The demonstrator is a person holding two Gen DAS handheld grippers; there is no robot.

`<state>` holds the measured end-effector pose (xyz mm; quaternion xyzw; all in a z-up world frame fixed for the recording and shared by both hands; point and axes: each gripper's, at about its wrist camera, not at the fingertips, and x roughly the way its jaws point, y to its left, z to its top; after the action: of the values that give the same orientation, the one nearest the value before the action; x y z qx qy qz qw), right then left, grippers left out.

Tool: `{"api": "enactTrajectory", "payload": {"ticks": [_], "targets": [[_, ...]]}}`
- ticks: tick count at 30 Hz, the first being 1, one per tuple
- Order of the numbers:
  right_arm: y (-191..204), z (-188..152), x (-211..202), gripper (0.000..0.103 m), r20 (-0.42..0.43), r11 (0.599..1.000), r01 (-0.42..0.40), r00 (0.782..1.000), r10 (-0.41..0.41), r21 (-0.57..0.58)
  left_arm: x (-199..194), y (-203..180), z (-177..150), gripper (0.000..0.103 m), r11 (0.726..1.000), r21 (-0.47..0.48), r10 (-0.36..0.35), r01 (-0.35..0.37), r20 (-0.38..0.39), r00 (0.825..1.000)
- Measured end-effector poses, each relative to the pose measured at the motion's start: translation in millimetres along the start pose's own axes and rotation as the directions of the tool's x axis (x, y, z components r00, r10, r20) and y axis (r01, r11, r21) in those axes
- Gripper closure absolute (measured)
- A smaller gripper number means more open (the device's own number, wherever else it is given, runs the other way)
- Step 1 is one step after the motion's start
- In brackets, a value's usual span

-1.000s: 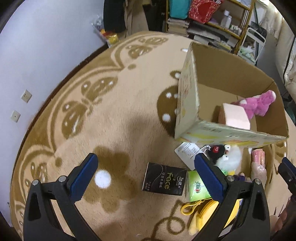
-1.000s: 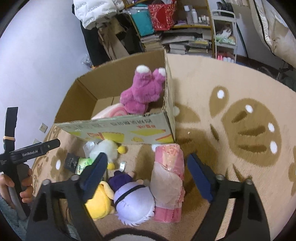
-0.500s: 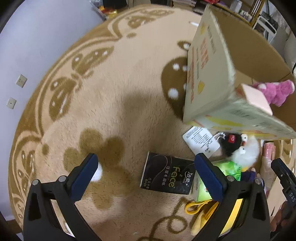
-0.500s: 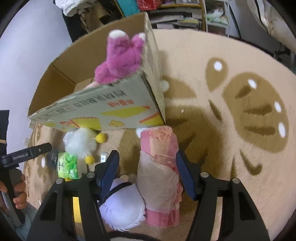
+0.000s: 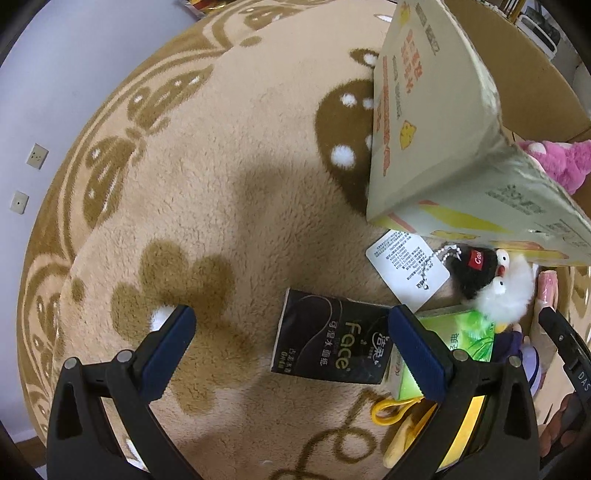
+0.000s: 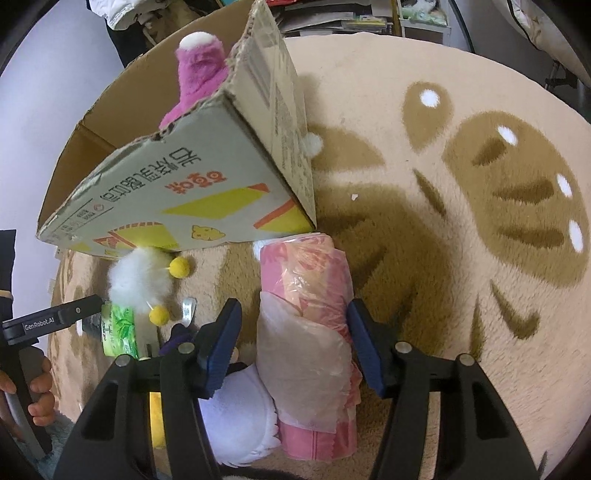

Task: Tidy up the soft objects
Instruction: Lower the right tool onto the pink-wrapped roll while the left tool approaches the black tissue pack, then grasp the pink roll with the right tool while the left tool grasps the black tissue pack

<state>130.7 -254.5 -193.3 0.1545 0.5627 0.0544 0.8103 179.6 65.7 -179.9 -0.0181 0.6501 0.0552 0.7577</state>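
My right gripper (image 6: 293, 341) is open, its jaws either side of a pink rolled bundle in clear plastic (image 6: 308, 314) lying on the rug. Beside it lie a white and purple plush (image 6: 240, 410), a white fluffy toy with yellow pompoms (image 6: 140, 280) and a green tissue pack (image 6: 118, 328). My left gripper (image 5: 291, 345) is open and empty above a black "Face" tissue pack (image 5: 328, 341). A black and white plush (image 5: 491, 280) and the green pack (image 5: 458, 347) lie to its right. The cardboard box (image 6: 177, 184) holds a magenta plush (image 6: 199, 74).
A beige rug with brown patterns (image 5: 207, 177) covers the floor. A white tag (image 5: 406, 266) lies by the box corner (image 5: 424, 129). A yellow plush (image 5: 424, 424) lies at the lower right. Shelves with clutter (image 6: 340, 14) stand behind the box. A wall with sockets (image 5: 37, 155) is at left.
Both grippers have dropped lower and nearer to the rug. My right gripper's jaws have narrowed around the pink bundle. The left gripper has moved towards the black tissue pack.
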Motion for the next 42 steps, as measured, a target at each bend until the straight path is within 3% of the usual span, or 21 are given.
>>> {"api": "enactTrajectory", "payload": {"ticks": [30, 36, 38, 42], "targets": [[27, -6, 19, 0.042, -0.012, 0.997, 0.062, 0.998, -0.062, -0.039, 9, -14, -7, 0.001, 1.000, 0.030, -0.005, 0.006, -0.016, 1.000], [23, -6, 25, 0.042, -0.018, 0.997, 0.065, 0.998, -0.066, -0.042, 18, -24, -8, 0.012, 0.999, 0.047, -0.008, 0.010, -0.040, 0.999], [23, -7, 25, 0.053, -0.007, 0.996, 0.084, 0.996, -0.085, -0.040, 18, -27, -8, 0.014, 0.999, 0.051, 0.002, 0.000, -0.031, 1.000], [20, -7, 25, 0.055, 0.004, 0.996, 0.089, 0.996, -0.088, -0.031, 18, -30, -8, 0.023, 0.999, 0.051, -0.001, 0.003, -0.028, 1.000]]}}
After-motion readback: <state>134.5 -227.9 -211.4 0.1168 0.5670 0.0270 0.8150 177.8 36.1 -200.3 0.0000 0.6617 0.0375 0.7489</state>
